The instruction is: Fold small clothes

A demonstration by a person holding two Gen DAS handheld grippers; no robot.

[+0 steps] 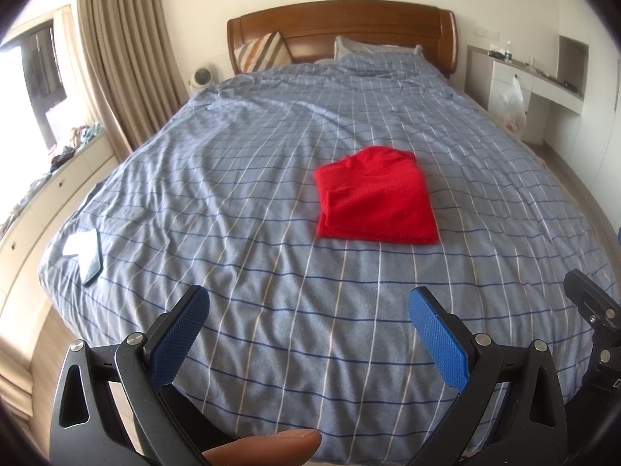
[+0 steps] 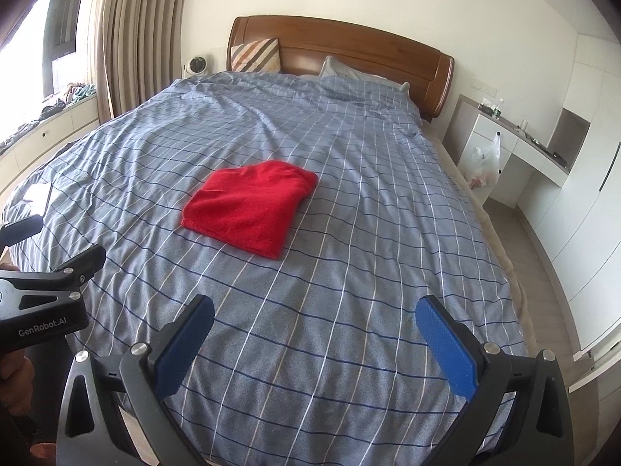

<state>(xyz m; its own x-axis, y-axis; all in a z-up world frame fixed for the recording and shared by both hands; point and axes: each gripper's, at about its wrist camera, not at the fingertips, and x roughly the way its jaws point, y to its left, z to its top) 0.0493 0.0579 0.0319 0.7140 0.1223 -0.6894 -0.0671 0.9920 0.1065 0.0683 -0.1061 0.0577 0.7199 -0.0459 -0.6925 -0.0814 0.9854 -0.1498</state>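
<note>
A red garment (image 1: pixel 374 194) lies folded into a rough rectangle on the blue checked bed cover (image 1: pixel 233 178), a little right of the middle in the left wrist view. In the right wrist view the same red garment (image 2: pixel 250 206) sits left of centre. My left gripper (image 1: pixel 308 303) hangs open over the near end of the bed, well short of the garment, with nothing between its blue pads. My right gripper (image 2: pixel 314 310) is open too, also near the foot of the bed and apart from the cloth. The left tool's body (image 2: pixel 46 295) shows at the left edge.
A phone and a white paper (image 1: pixel 85 250) lie at the bed's near left corner. Pillows (image 1: pixel 264 52) lean on the wooden headboard (image 1: pixel 341 23). A low cabinet with clutter (image 1: pixel 58 171) runs along the left, a white desk with a plastic bag (image 2: pixel 485 159) stands on the right.
</note>
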